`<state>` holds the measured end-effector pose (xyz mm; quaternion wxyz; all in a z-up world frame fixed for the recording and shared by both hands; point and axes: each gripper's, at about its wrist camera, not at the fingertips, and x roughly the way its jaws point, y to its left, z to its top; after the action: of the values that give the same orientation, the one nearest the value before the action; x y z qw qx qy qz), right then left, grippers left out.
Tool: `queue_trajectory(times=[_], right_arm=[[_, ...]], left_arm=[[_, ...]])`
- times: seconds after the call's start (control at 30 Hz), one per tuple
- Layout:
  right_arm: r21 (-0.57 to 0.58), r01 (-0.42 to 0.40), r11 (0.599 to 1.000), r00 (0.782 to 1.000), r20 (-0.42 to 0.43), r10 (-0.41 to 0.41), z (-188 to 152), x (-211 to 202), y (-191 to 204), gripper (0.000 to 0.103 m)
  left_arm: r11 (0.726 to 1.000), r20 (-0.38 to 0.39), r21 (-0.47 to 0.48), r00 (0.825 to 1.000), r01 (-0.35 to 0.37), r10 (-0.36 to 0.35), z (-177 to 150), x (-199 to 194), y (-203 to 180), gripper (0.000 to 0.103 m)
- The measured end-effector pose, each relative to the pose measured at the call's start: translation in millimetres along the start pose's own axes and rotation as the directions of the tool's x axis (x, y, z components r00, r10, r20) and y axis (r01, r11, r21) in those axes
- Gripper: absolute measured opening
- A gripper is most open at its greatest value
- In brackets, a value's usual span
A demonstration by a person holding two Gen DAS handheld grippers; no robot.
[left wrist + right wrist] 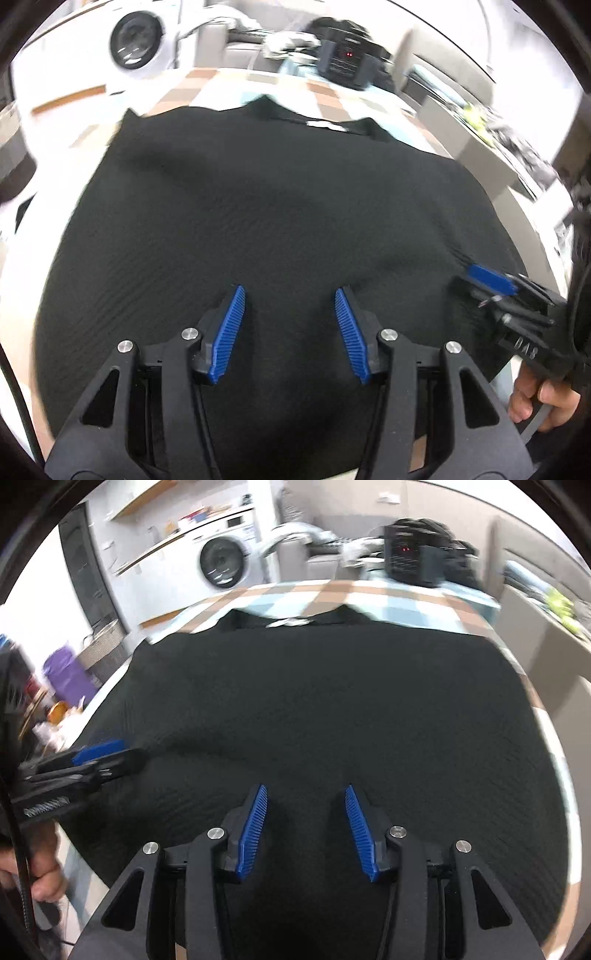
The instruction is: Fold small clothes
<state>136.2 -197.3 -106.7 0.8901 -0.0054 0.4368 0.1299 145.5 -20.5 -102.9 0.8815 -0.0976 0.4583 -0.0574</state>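
Observation:
A black ribbed garment [266,221] lies spread flat over a checked tablecloth [229,83], its collar with a white label at the far end. It also fills the right wrist view [325,709]. My left gripper [290,295] is open and empty just above the garment's near part. My right gripper [306,794] is open and empty above the garment's near part too. The right gripper shows at the right edge of the left wrist view [480,275], the left gripper at the left edge of the right wrist view [107,749].
A black device with red lights [410,559] stands at the table's far end. A white washing machine [221,563] stands behind on the left. A wicker basket [103,651] and a purple bin [68,677] stand left of the table.

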Motion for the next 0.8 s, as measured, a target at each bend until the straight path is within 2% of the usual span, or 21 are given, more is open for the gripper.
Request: queue_trajectory(times=[0.07,0.1,0.17,0.27,0.37,0.47,0.57,0.67,0.73,0.8], right_arm=[[0.002,0.09,0.996,0.996,-0.008,-0.09,-8,-5,-11,0.049],[0.018,0.103,0.995,0.995,-0.01,-0.102,-11,-6,-19,0.049],[0.044,0.07,0.997,0.998,-0.001,-0.07,-14,-11,-26,0.049],[0.028,0.089,0.996,0.996,-0.01,-0.088,-17,-15,-25,0.05],[0.073,0.057,0.996,0.998,-0.003,-0.057,-18,-27,-27,0.05],[0.093,0.028,0.995,0.998,0.054,-0.033,-13,-53,-24,0.05],[0.098,-0.024,0.995,0.991,0.133,0.011,-1,-89,-20,0.057],[0.097,-0.064,0.993,0.984,0.172,0.047,16,-116,-18,0.062],[0.09,-0.057,0.994,0.982,0.186,0.04,23,-133,-18,0.072],[0.085,-0.04,0.996,0.971,0.238,0.018,27,-148,-18,0.083]], left_arm=[[1.0,0.017,-0.021,1.0,-0.022,0.022,-8,-10,12,0.048],[1.0,0.016,-0.018,1.0,-0.016,0.017,-13,-13,15,0.048],[1.0,0.023,-0.006,1.0,-0.015,0.015,-21,-18,17,0.048],[1.0,0.036,-0.015,0.999,-0.023,0.023,-28,-27,17,0.048],[0.997,0.059,-0.076,0.998,-0.009,0.013,-33,-44,26,0.048],[0.99,0.092,-0.144,0.996,0.008,0.006,-37,-69,41,0.048],[0.982,0.13,-0.19,0.991,-0.009,0.034,-36,-99,58,0.05],[0.975,0.159,-0.223,0.986,-0.017,0.054,-29,-131,75,0.05],[0.97,0.19,-0.244,0.98,-0.012,0.06,-23,-152,85,0.056],[0.968,0.209,-0.25,0.977,0.005,0.049,-20,-167,94,0.063]])
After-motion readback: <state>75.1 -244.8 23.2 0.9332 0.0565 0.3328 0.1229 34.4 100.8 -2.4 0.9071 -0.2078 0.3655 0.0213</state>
